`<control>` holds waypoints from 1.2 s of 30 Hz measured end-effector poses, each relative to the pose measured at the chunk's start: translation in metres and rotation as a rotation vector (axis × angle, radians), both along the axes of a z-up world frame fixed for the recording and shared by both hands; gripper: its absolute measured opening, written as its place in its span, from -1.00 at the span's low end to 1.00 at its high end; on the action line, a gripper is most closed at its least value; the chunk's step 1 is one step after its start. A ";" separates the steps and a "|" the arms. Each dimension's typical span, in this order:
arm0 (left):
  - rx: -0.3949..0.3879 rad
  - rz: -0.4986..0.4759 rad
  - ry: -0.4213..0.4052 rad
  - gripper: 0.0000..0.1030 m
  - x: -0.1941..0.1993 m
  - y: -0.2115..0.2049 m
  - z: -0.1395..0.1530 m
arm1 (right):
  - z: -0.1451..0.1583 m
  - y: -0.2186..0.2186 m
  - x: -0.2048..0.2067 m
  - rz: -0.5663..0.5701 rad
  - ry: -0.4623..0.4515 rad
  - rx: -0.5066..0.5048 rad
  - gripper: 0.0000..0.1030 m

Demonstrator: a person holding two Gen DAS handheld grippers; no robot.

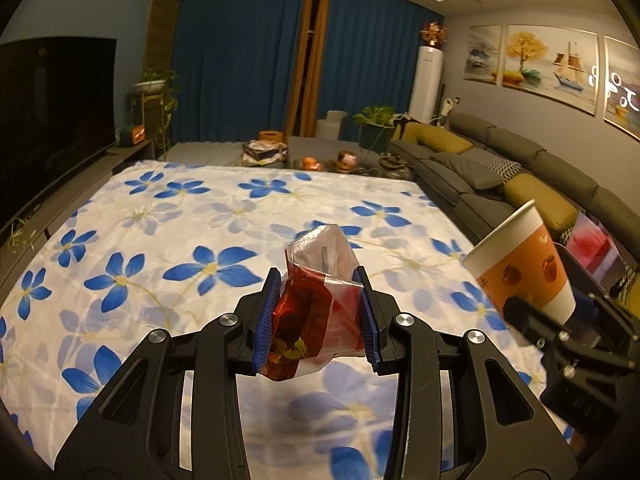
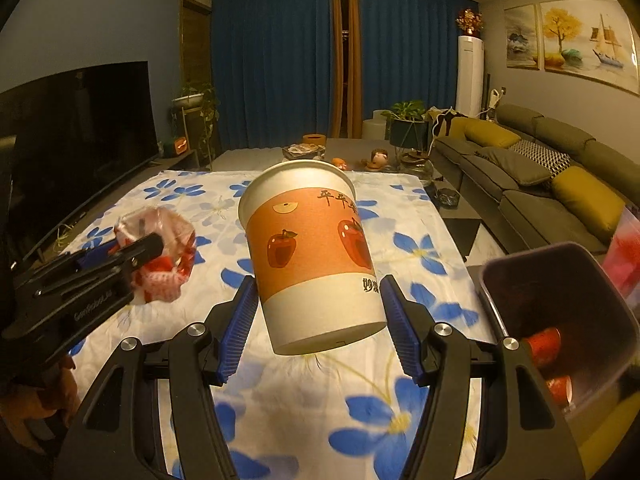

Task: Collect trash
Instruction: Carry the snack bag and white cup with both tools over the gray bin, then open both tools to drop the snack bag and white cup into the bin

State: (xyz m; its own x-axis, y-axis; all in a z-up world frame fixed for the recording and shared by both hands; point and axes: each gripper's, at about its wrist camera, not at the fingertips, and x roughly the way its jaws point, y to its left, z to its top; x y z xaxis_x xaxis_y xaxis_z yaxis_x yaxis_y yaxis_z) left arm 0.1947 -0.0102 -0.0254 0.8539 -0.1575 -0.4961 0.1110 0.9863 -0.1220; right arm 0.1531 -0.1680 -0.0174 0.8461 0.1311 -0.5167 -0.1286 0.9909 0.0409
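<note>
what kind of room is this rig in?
A home living room, most likely: a long sofa under paintings, a big TV opposite, blue curtains at the far end.

Below my hands the table (image 1: 132, 216) is covered by a white cloth (image 2: 304, 392) printed with blue flowers, lying fairly flat with soft creases. Nothing rests on the stretch of cloth I can see. Past its far edge, a darker surface (image 1: 316, 146) carries a stack of papers (image 1: 265, 151), small figurines (image 1: 346, 161) and a potted plant (image 1: 376, 126).
</note>
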 end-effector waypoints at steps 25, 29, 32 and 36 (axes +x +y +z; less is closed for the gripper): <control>0.041 -0.308 -0.087 -0.30 -0.004 -0.187 0.032 | 0.020 -0.171 -0.043 -0.401 -0.082 0.006 0.20; 0.028 -0.371 -0.094 -0.30 0.002 -0.220 0.032 | 0.018 -0.197 -0.046 -0.470 -0.084 0.000 0.18; 0.009 -0.423 -0.085 -0.30 0.007 -0.246 0.029 | 0.015 -0.214 -0.045 -0.501 -0.077 0.008 0.09; 0.005 -0.479 -0.075 -0.30 0.014 -0.274 0.020 | 0.006 -0.224 -0.034 -0.513 -0.055 -0.019 0.08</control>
State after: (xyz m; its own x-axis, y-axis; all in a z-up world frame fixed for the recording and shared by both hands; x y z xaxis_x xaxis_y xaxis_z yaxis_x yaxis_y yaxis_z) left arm 0.2083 -0.2843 -0.0053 0.7194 -0.5393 -0.4376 0.5612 0.8226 -0.0912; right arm 0.1187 -0.3921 -0.0116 0.8250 -0.3168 -0.4679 0.3726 0.9276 0.0290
